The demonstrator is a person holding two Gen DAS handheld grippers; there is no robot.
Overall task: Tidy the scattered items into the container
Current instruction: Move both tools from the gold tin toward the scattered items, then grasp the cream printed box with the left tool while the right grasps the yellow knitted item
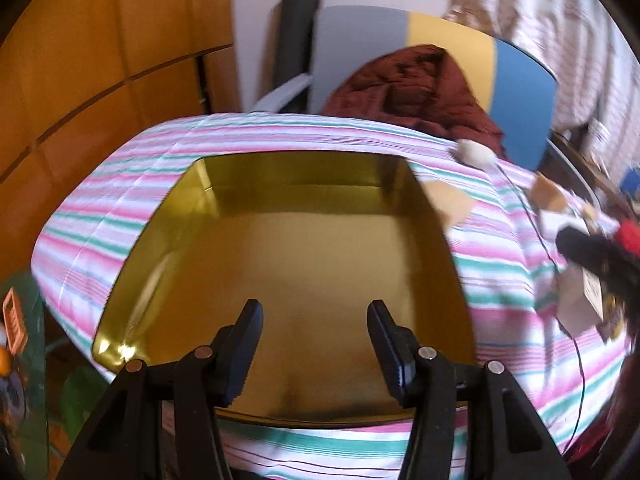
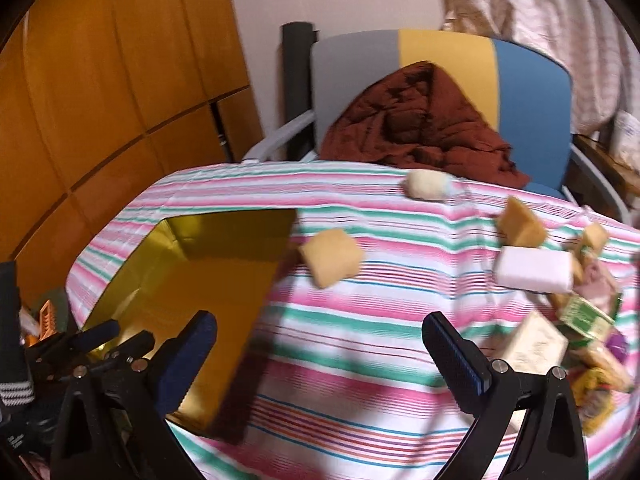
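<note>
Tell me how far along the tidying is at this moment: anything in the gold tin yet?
Done: nothing; the gold tin looks empty. In hand: nothing. The left tongs hang open over the tin, and the right tongs gape over the striped cloth. Left: the tan block, cream lump, pink bar and the pile of small boxes all lie on the cloth.

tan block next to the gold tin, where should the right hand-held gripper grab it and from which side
Grip the tan block across its two opposite side faces, coming down from above and in front. It sits turned on the striped cloth, a corner pointing at the camera, so the wrist would likely need rotating to square the pads to flat faces. The right hand-held gripper is open and empty. Keep clear of the gold tin wall close by.
</note>
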